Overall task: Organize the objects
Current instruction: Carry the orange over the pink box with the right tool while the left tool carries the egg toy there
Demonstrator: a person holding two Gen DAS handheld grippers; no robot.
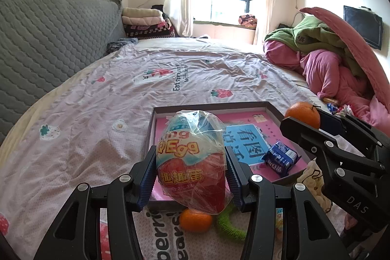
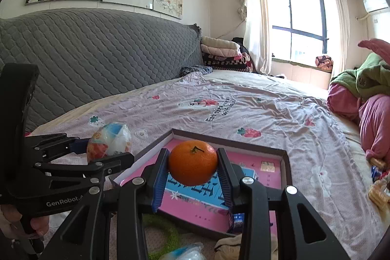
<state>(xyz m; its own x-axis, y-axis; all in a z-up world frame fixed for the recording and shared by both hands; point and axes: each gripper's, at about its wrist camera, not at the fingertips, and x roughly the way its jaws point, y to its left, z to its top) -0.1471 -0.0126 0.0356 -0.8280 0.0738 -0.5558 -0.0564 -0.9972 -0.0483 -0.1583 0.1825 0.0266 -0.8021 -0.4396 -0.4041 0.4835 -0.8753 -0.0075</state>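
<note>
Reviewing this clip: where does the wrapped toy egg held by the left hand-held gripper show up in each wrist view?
Left wrist view: the wrapped toy egg sits bottom centre, clamped in the left hand-held gripper, in front of the tray.
Right wrist view: the wrapped toy egg appears at left, left of the tray.
Shared landmark: the pink-lined tray on the bed.

Sunlit bedroom [image 2: 243, 113] — grey headboard [image 2: 97, 60]

Left gripper [image 1: 191, 177] clamps the wrapped egg toy [image 1: 191, 160] at frame centre, above the tray [image 1: 151, 128].
</note>
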